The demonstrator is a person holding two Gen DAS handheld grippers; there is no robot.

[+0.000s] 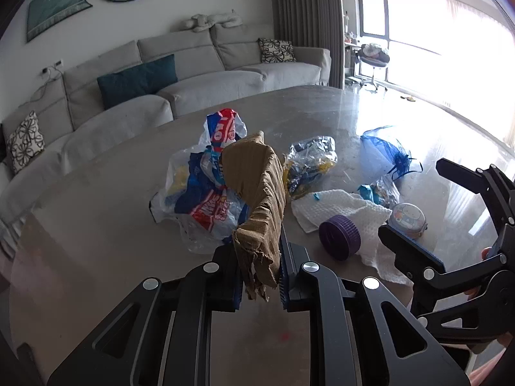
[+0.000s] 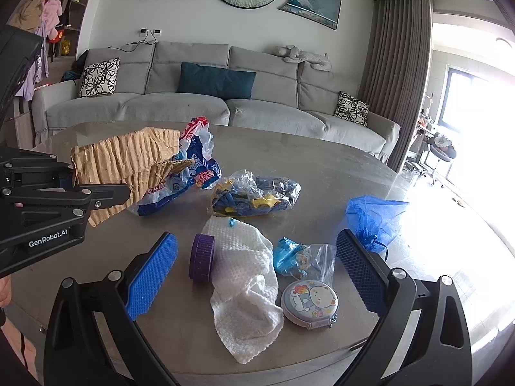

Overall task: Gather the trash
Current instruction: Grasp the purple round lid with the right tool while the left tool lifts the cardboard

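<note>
My left gripper is shut on a crumpled piece of brown cardboard and holds it above the table; it also shows in the right wrist view. My right gripper is open and empty, low over a white paper towel and a purple lid. A red, white and blue plastic bag lies behind the cardboard. A clear bag with blue and yellow contents, a small blue wrapper bag and blue mesh lie on the table.
A round cartoon-printed case lies beside the towel. The grey round table holds all of it. A grey sofa stands behind the table. A bright window is at the right.
</note>
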